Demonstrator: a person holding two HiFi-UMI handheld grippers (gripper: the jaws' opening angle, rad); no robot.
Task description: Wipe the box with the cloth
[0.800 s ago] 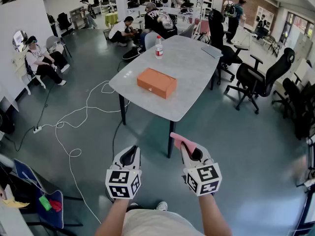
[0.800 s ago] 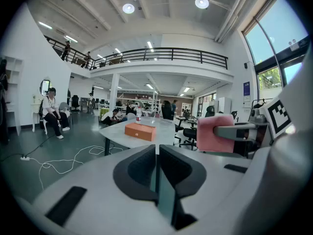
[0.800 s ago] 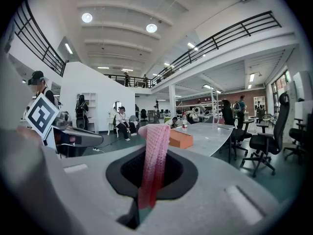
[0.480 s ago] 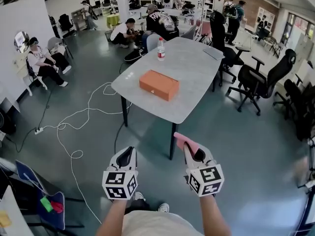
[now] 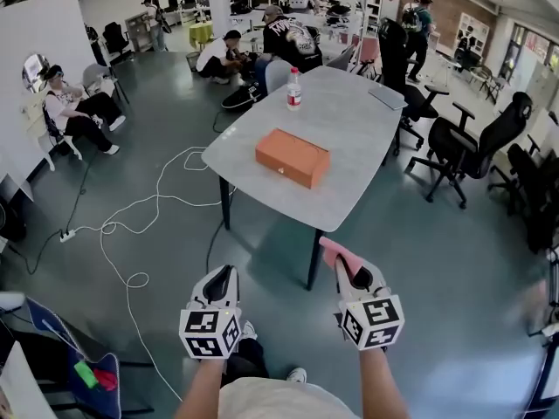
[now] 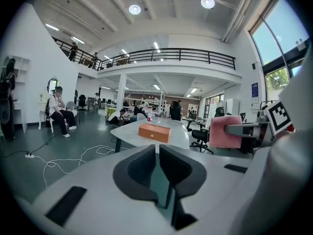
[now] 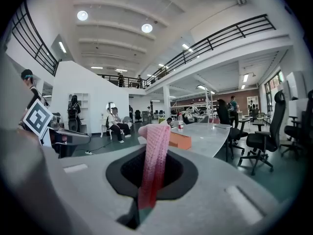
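Observation:
An orange box (image 5: 293, 157) lies flat on the grey table (image 5: 349, 129), well ahead of both grippers; it also shows small in the left gripper view (image 6: 154, 132) and behind the cloth in the right gripper view (image 7: 180, 140). My right gripper (image 5: 342, 263) is shut on a pink cloth (image 5: 334, 252), whose folded strip stands up between the jaws (image 7: 153, 165). My left gripper (image 5: 222, 279) is shut with nothing in it (image 6: 157, 168). Both grippers hang over the floor, short of the table's near corner.
A plastic bottle (image 5: 294, 89) stands at the table's far end, and a flat grey item (image 5: 387, 97) lies at its far right. Black office chairs (image 5: 472, 147) stand to the right. White cables (image 5: 131, 225) trail over the floor at left. Several people sit and crouch at the back.
The table and box have shifted slightly right and lower in the head view, and both grippers sit a little lower. The cloth stays gripped in the right gripper.

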